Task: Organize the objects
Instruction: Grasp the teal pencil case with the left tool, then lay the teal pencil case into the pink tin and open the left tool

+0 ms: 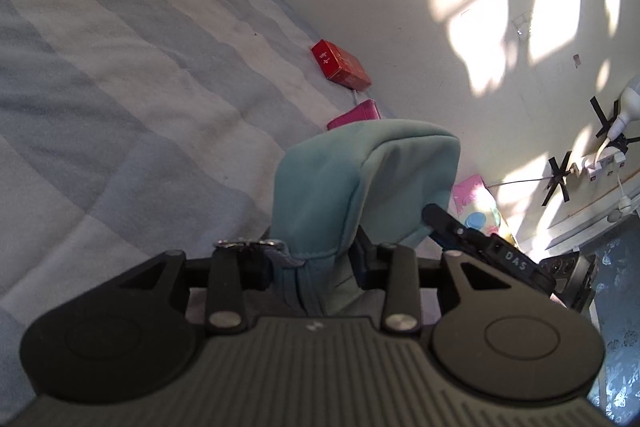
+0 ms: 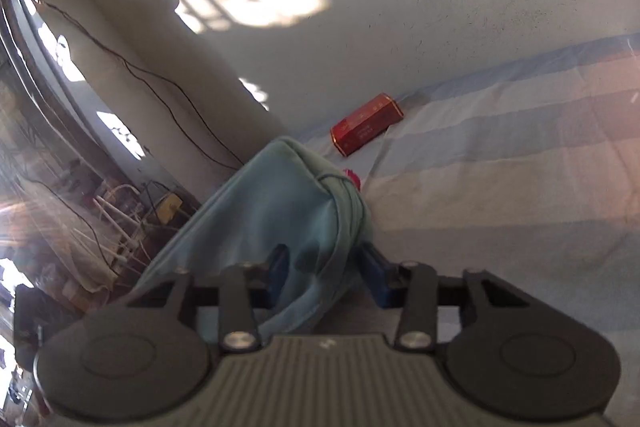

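Observation:
A teal fabric pouch is held up over the striped bed between both grippers. My left gripper is shut on one end of the pouch, by its zipper. My right gripper is shut on the other end of the pouch. The right gripper's black body also shows in the left wrist view, to the right of the pouch. A red box lies on the bed by the wall and shows in the right wrist view too. A pink box lies just behind the pouch.
The bed has a blue-and-white striped blanket against a white wall. A pink patterned package lies right of the pouch. Cables and plugs hang at the right. A cluttered cable area lies beyond the bed edge.

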